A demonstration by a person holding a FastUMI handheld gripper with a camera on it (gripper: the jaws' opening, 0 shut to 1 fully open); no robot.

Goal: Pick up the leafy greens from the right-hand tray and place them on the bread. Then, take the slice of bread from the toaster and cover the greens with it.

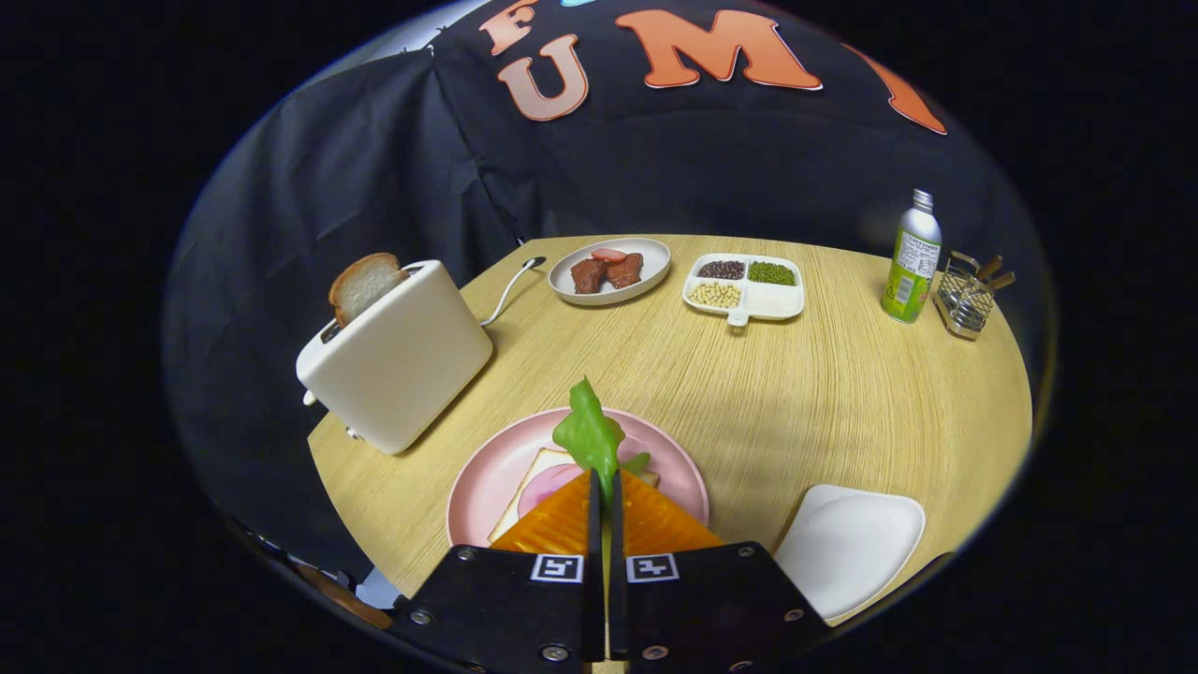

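The gripper (pixel 602 487) pinches the leafy greens (pixel 590 435) tight over the bread (pixel 535 482) (pink plate (pixel 487 477)), so next it should lower and let go.

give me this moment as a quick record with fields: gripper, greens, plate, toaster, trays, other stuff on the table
gripper: gripper shut on the leafy greens, over the pink plate
greens: held upright, sticking up past the fingertips
plate: pink plate holds a bread slice with a pink round slice on top
toaster: white toaster beside the plate, one toast slice standing in its slot
trays: white tray by the fingers; divided tray with beans beyond
other: meat dish, bottle, wire holder
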